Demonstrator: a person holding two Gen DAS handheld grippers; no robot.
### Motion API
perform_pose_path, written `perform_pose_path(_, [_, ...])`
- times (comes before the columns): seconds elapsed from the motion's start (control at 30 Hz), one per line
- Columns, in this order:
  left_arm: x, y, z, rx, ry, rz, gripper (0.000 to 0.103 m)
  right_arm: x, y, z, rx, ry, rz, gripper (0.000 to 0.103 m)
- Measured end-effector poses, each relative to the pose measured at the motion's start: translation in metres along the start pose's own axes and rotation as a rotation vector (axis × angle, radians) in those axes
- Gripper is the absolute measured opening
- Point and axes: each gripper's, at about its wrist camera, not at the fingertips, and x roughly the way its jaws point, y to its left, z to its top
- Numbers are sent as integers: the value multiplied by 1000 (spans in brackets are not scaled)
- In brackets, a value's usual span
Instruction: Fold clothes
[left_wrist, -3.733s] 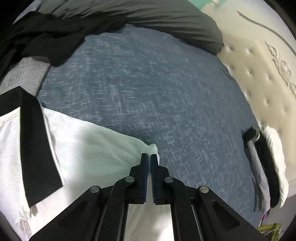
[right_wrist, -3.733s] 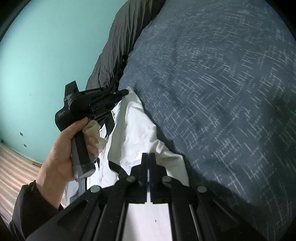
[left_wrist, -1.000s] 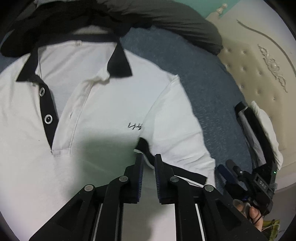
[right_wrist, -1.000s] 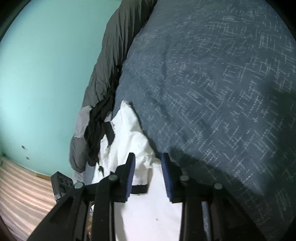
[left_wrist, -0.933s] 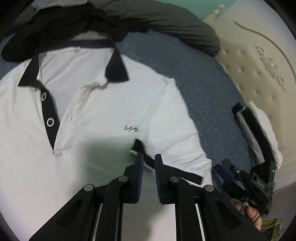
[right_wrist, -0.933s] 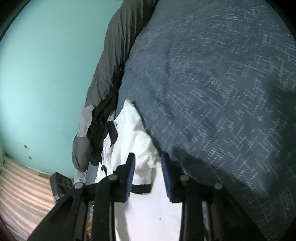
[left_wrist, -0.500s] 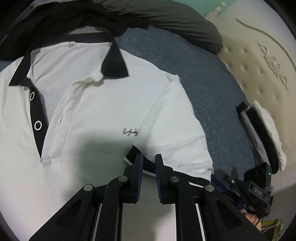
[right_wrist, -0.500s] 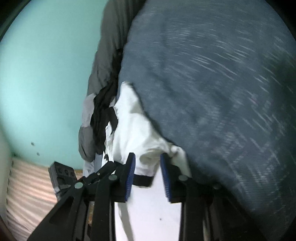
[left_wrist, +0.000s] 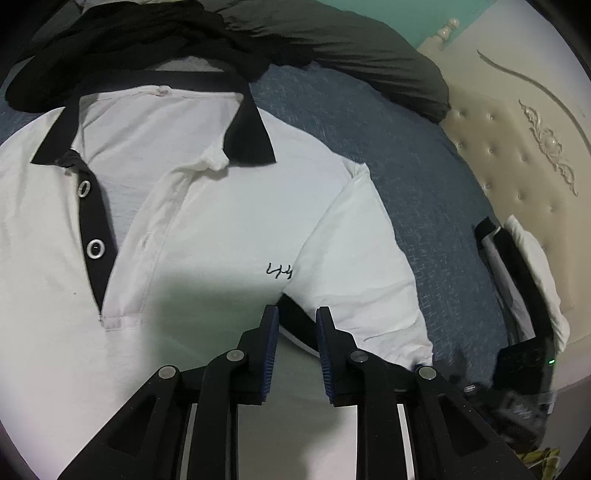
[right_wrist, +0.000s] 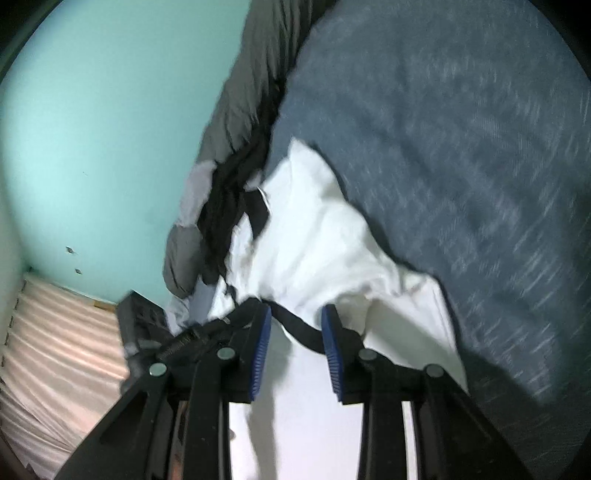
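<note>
- A white polo shirt (left_wrist: 229, 221) with a black collar (left_wrist: 251, 136) lies face up and spread flat on a bed covered in a blue-grey flecked bedspread (left_wrist: 417, 192).
- The shirt's black placket (left_wrist: 96, 236) stands open, showing two round snaps; a small black script mark (left_wrist: 280, 272) sits on the chest, beside the sleeve seam.
- The left tool (left_wrist: 294, 321) hangs just above the shirt at the underarm, its blue-padded fingers (left_wrist: 271, 332) apart, with the black-trimmed sleeve cuff (left_wrist: 295, 325) showing in the gap between them; whether the pads touch the cloth cannot be told.
- The short sleeve (left_wrist: 362, 266) lies flat, angled toward the bed's right side.
- The right tool (right_wrist: 295, 325), seen in a motion-blurred view, also stands with its jaws apart over the same sleeve, the black cuff band (right_wrist: 303, 328) crossing between its fingers.
- A heap of black clothing (left_wrist: 147, 40) and a dark grey duvet (left_wrist: 351, 55) lie bunched beyond the collar, against a turquoise wall (right_wrist: 110, 129).
- A cream tufted headboard (left_wrist: 517, 166) with carved trim borders the bed on the right of the left wrist view, and a small stack of folded garments (left_wrist: 517, 280), black, grey and white, rests against it.
- Pale wooden flooring (right_wrist: 55, 350) shows at the lower left of the right wrist view.
</note>
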Motion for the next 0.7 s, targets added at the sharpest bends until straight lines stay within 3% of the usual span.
perform_pose_path(0.13, [-12,4,-1,-3,-19,4,22,6,-4,-3,10,13,-43,29])
perform_pose_path(0.23, [-36,16,-7,-13,-43,22,22,-4,7,-1,-9,-30,-37,29])
perform_pose_path(0.37, [-85,59,-29,-93,-80,62,22,-19,21,-1,-42,-64,-13,29])
perform_pose_path(0.53, [-137,119,-55,-164,-118,145,24,-24,40,-29,-124,-43,-60,29])
perform_pose_path(0.7, [-185,183,-76,-271,-173,202,39,-30,47,-60,-160,-22,-82,29])
